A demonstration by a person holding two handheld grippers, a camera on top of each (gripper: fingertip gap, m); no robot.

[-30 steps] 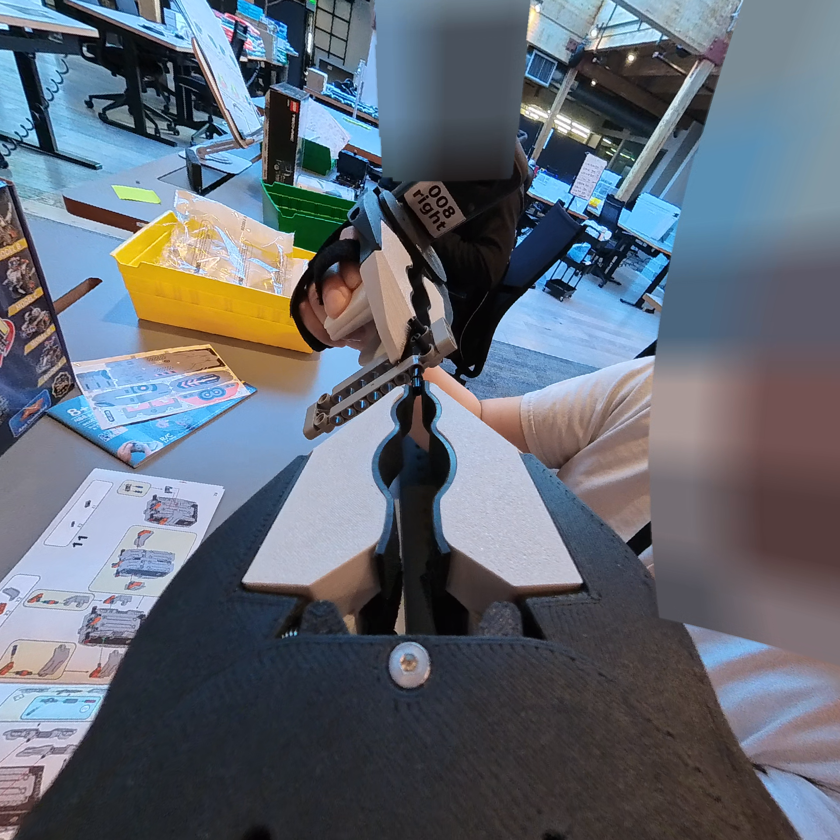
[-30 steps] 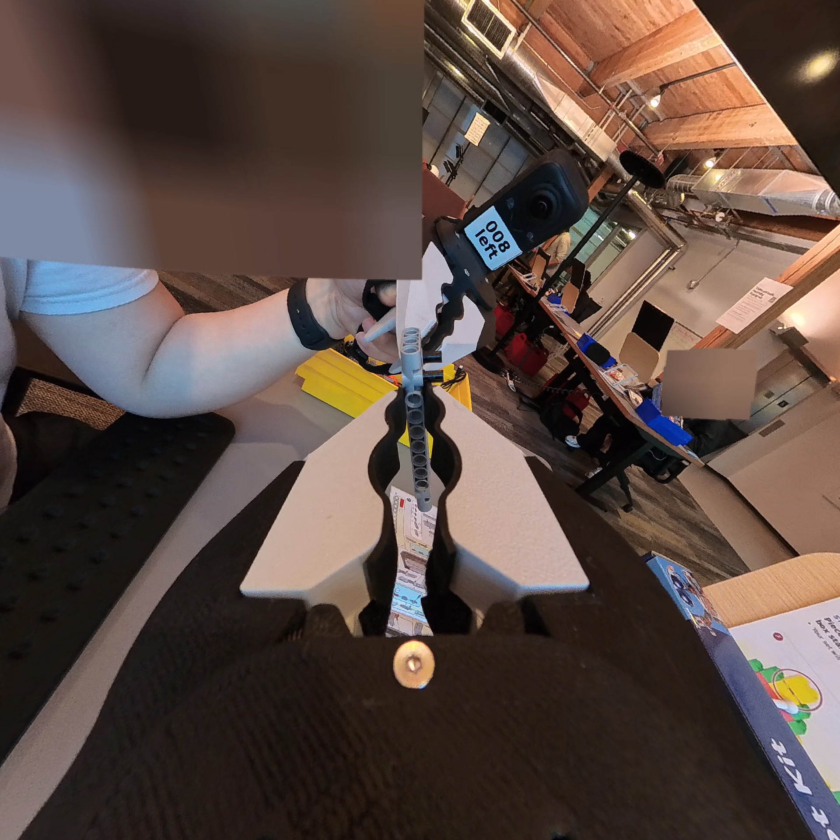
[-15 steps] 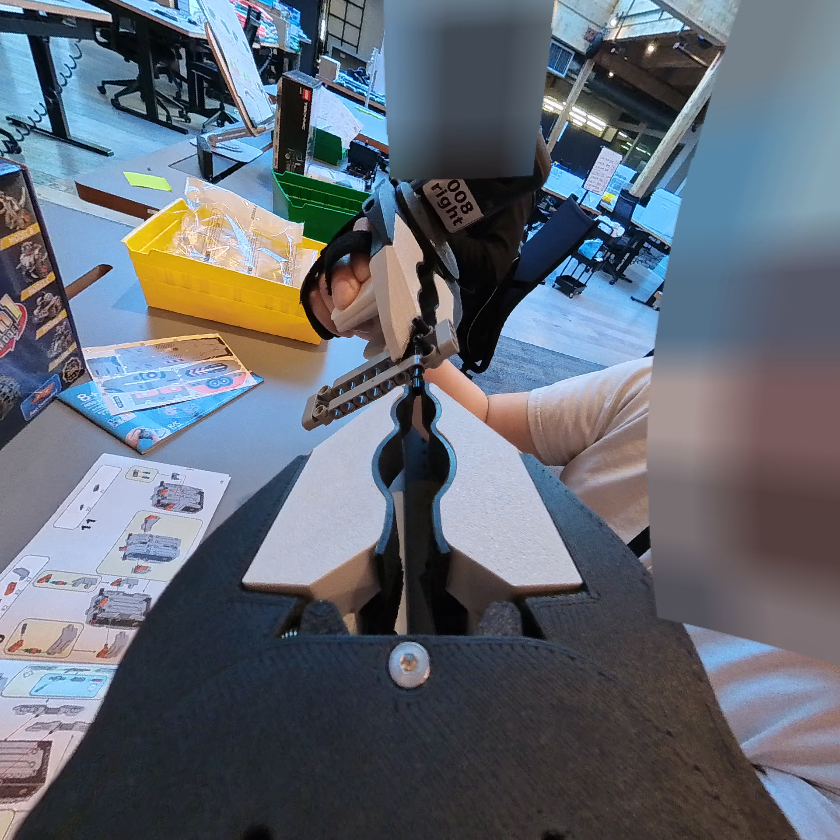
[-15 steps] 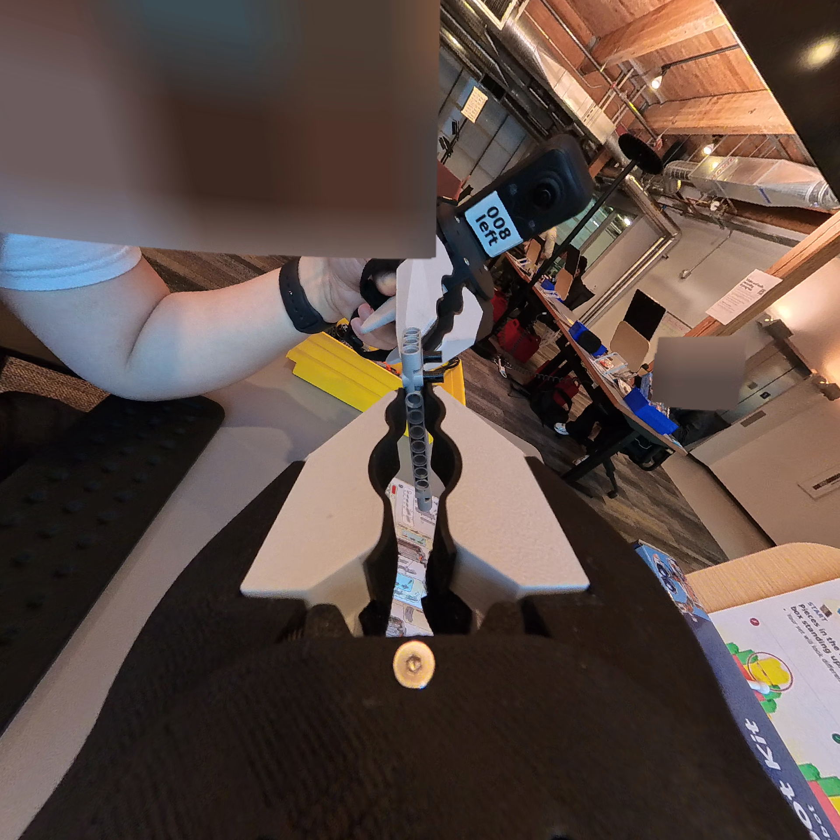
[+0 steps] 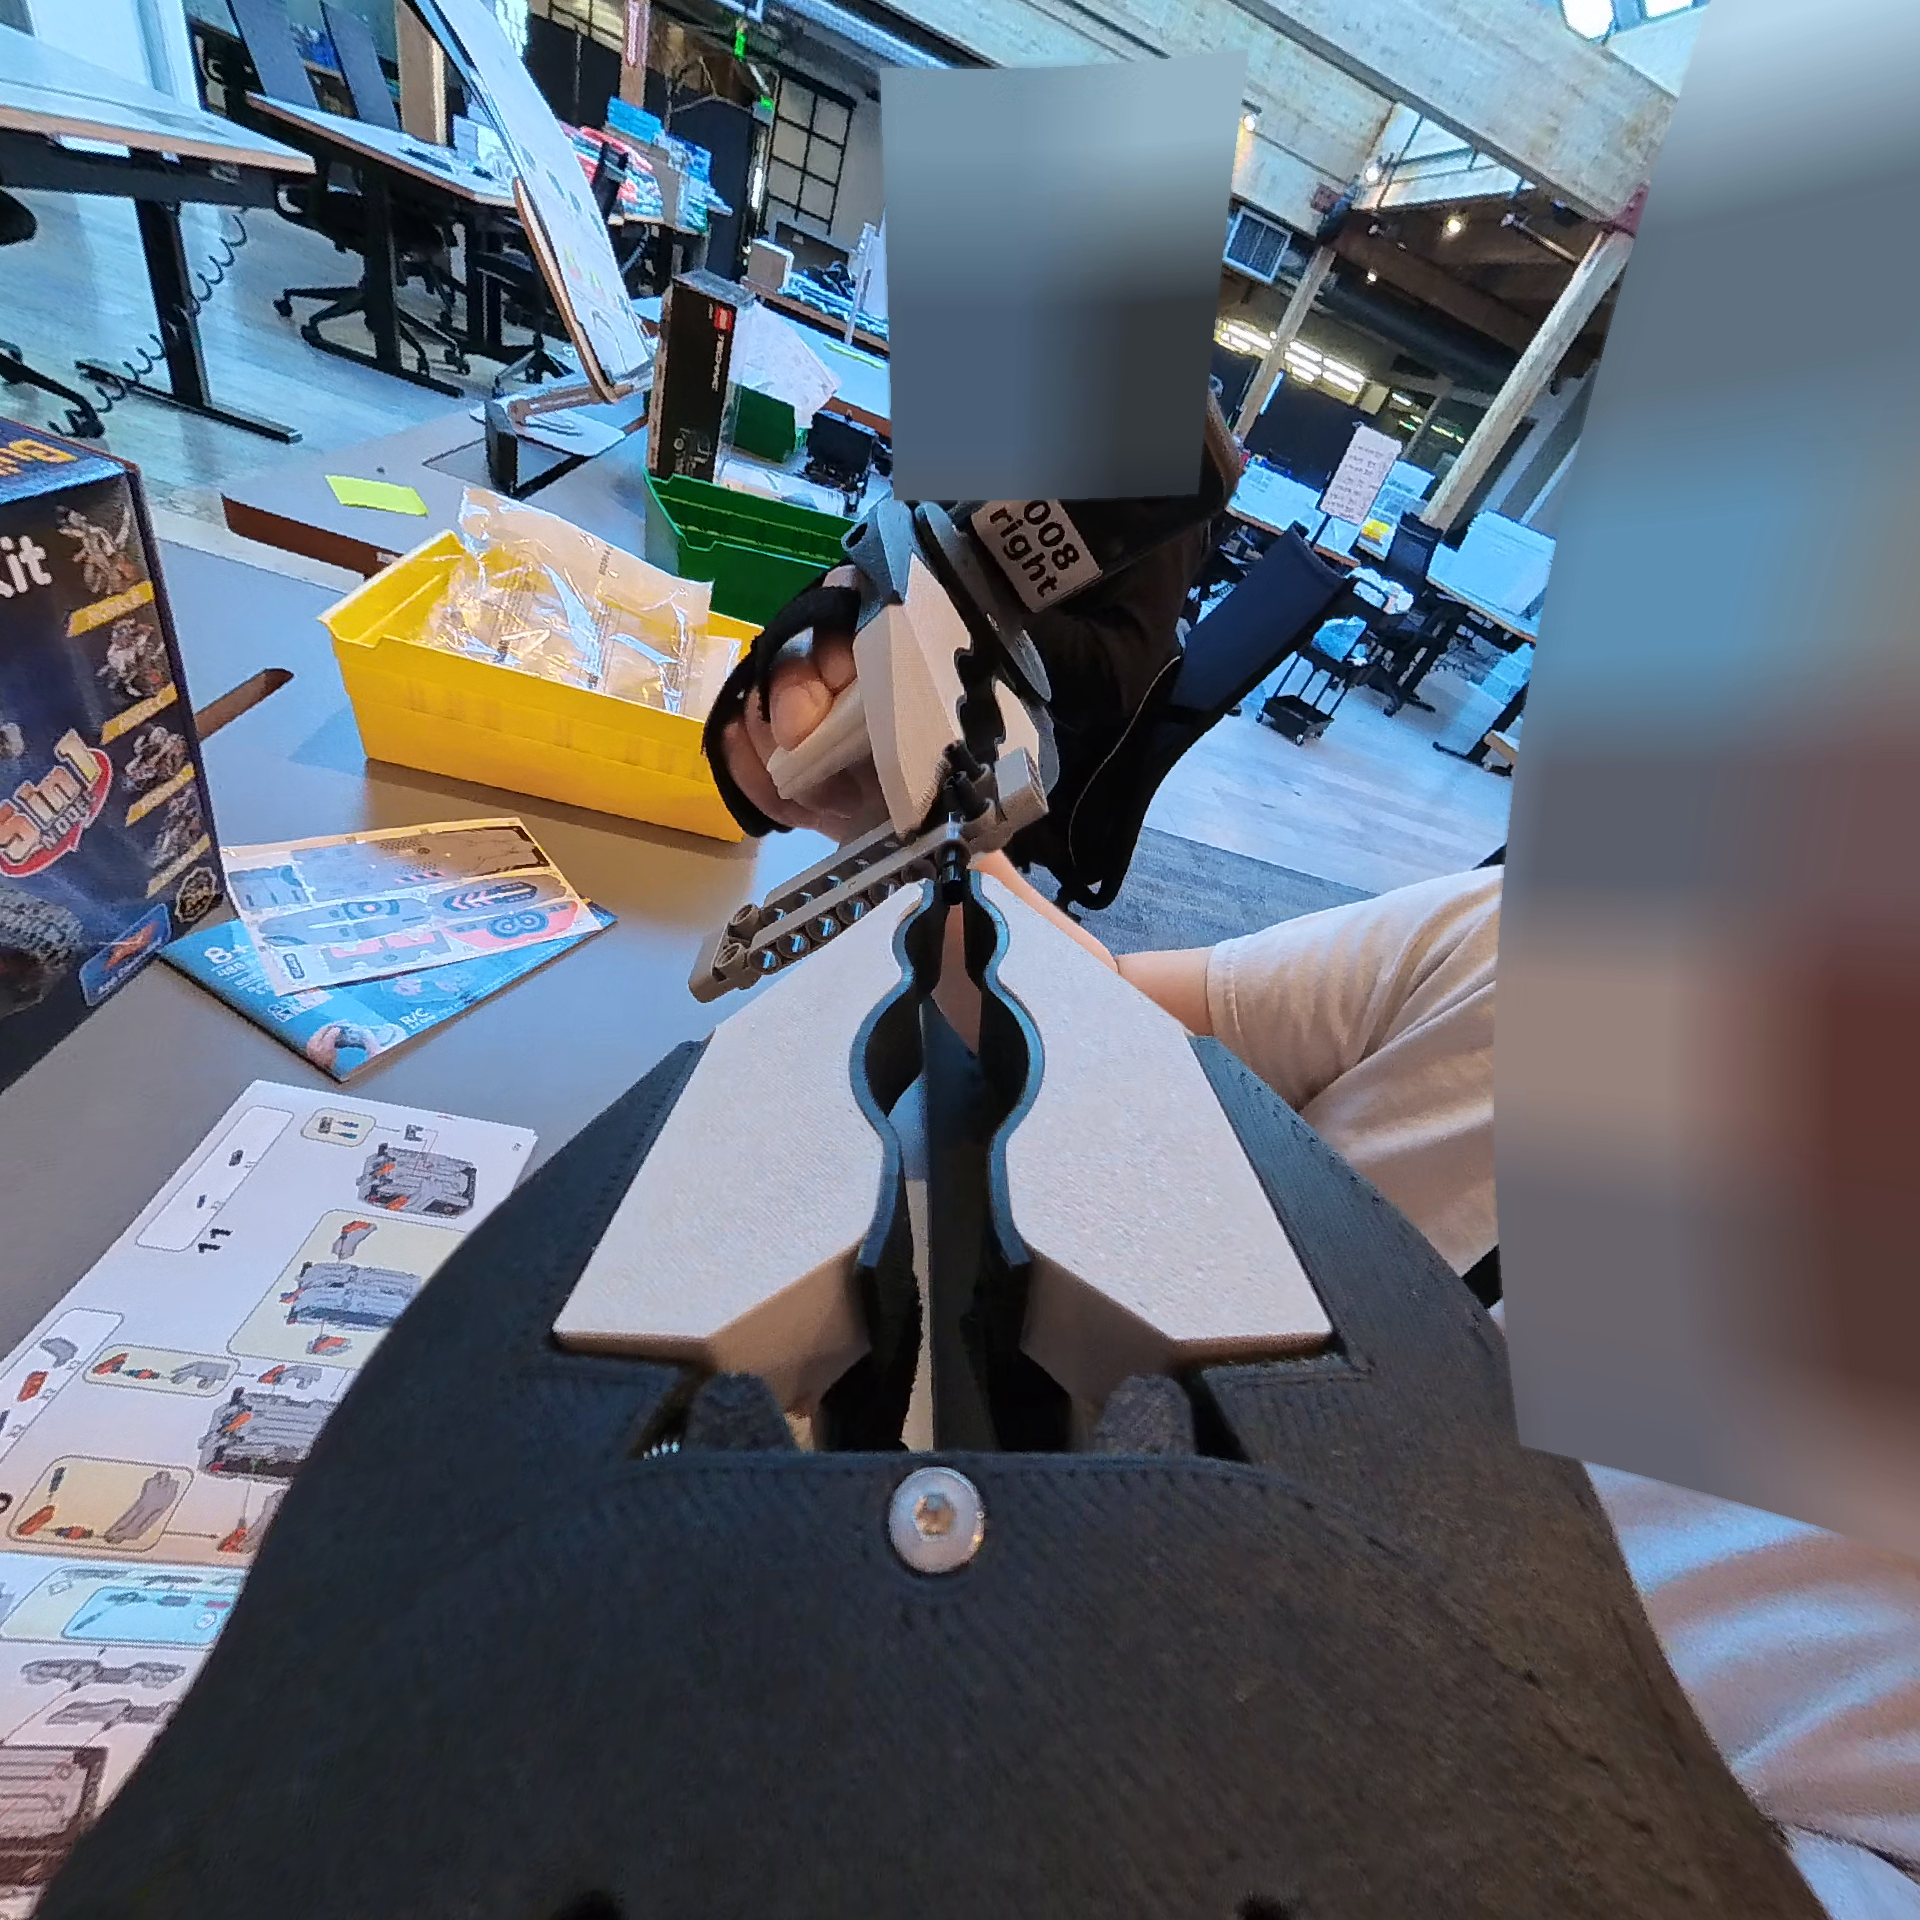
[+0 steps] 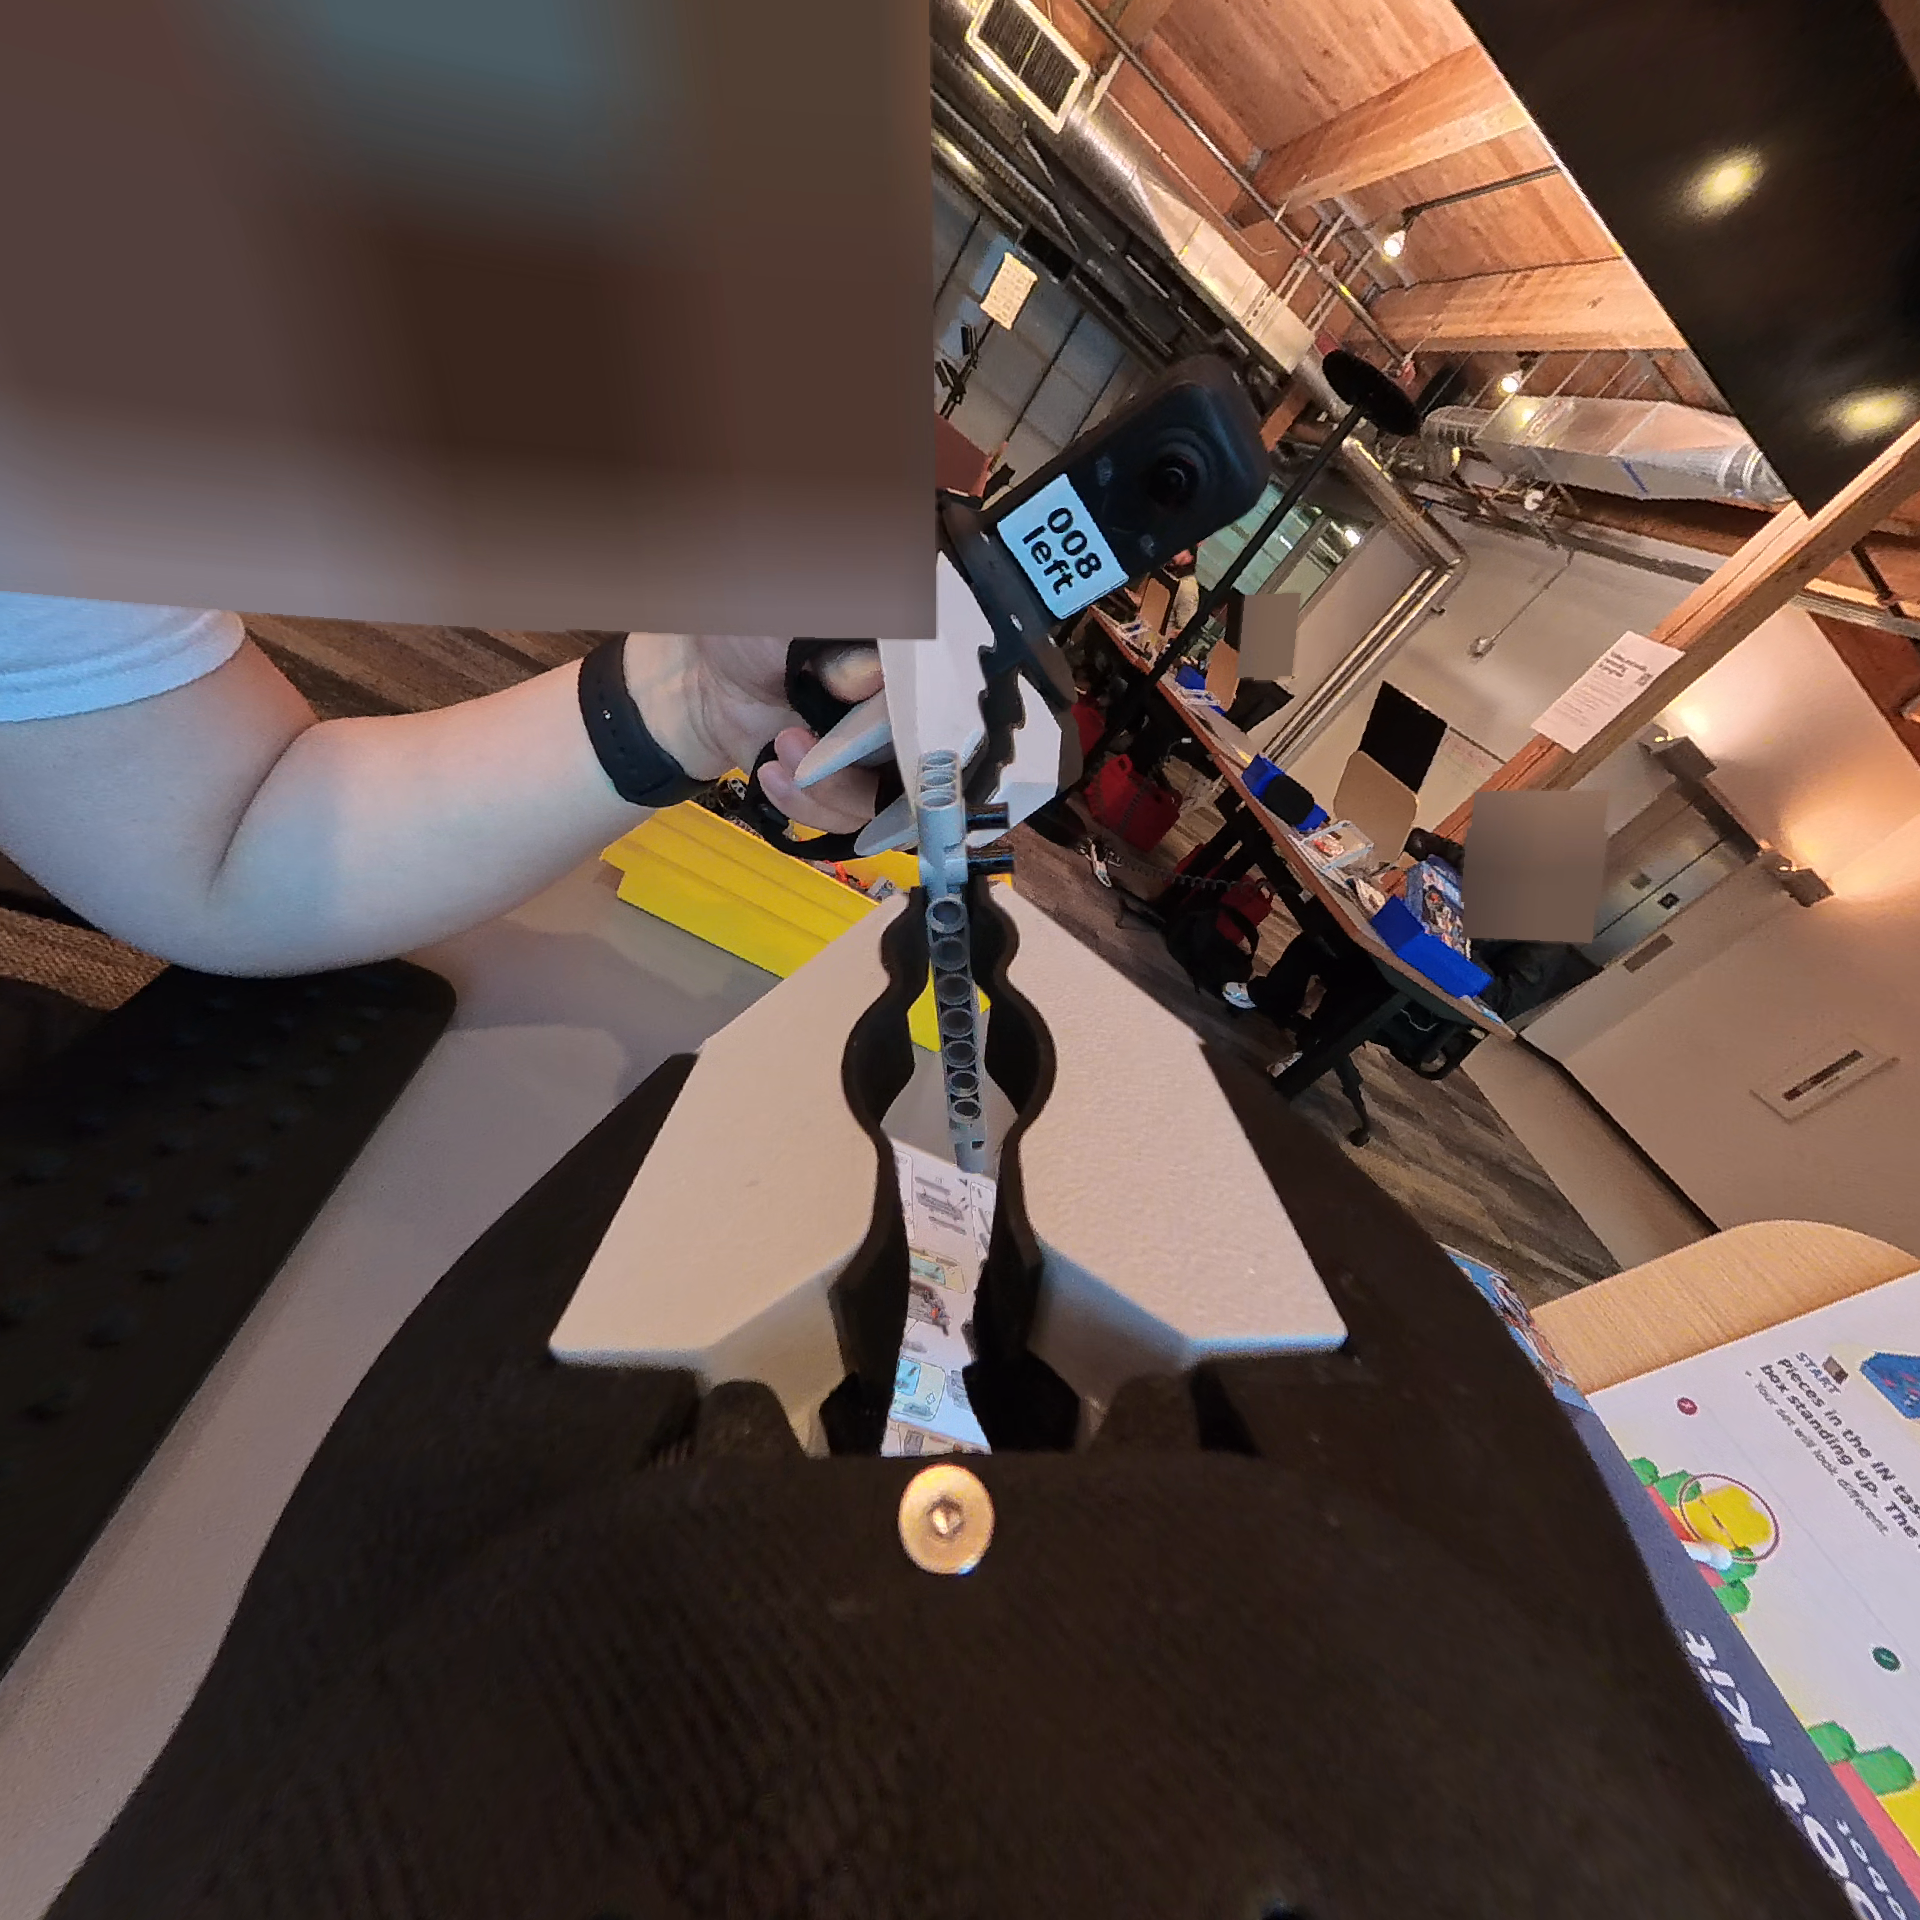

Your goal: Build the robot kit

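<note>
Both grippers barely shifted: right gripper clamps the grey perforated beam; left gripper pinches a black pin at its hole, not seated

White sticker with black print on the mount of the right gripper; a like sticker below the black camera of the left gripper. Bold lettering and small badges on the dark blue box at the worktop's left edge. Step numbers and diagrams on the white instruction sheet. Print on the blue booklet and the decal sheet lying on it. Logo on the upright black box. Printed text on the colourful box at lower right. Paper notice on a wooden post, too small to read.
</note>
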